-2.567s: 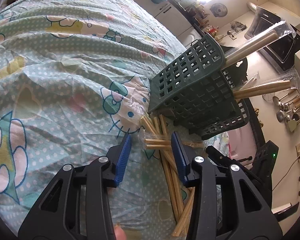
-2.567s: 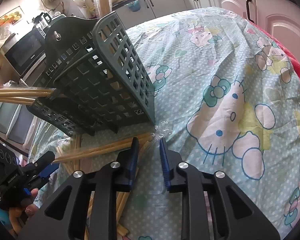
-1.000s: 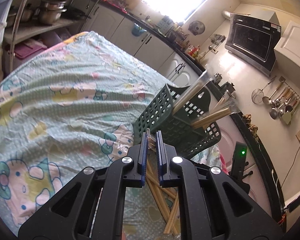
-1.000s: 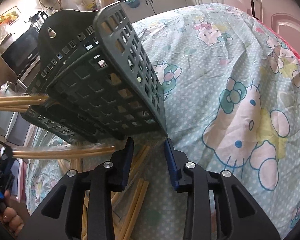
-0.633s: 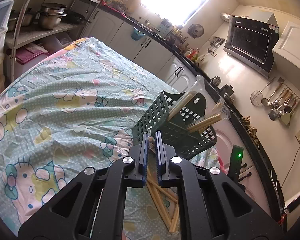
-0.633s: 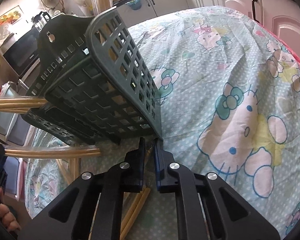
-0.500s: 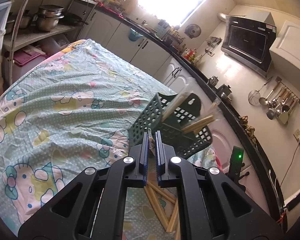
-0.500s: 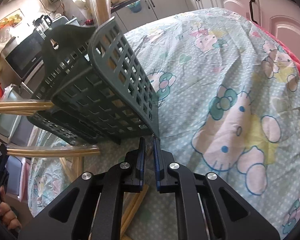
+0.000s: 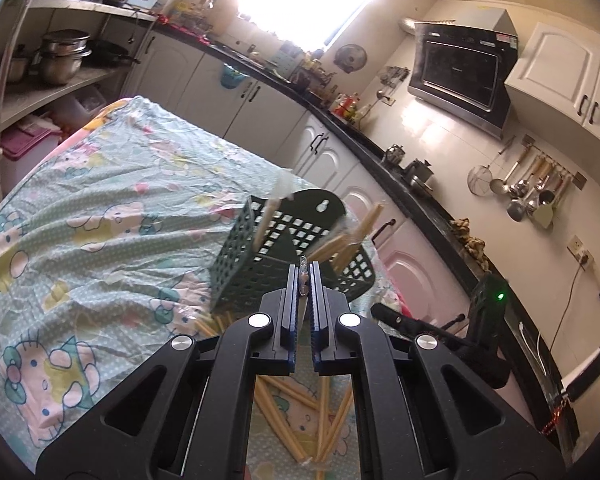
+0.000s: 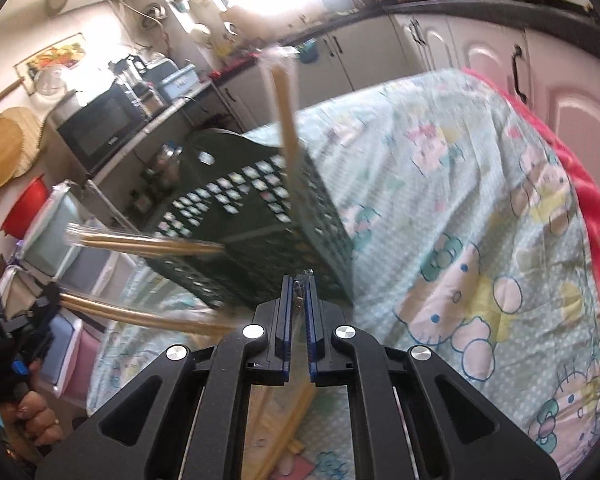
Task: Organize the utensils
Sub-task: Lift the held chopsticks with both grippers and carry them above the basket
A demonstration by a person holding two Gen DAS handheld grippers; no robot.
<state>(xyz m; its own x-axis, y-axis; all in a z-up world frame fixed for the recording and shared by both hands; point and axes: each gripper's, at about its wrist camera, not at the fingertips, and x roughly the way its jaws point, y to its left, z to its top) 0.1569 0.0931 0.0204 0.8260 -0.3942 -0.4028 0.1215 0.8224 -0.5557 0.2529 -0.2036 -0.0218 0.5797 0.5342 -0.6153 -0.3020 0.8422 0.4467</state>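
Basket (image 9: 256, 264) just ahead of and below both grippers, standing on the clothed table (image 9: 100, 216), mouth up, with wrapped sticks leaning out. Left gripper (image 9: 303, 276) with jaws pressed together on a clear wrapper (image 9: 302, 265); right gripper (image 10: 299, 288) likewise pinching a second wrapper (image 10: 299, 278). Long pair (image 10: 140, 314), in the right wrist view, running sideways toward the left gripper, probably its load. Likely needs tipping upright over the mouth before release. Loose chopsticks (image 9: 278, 412) beneath on the cloth.
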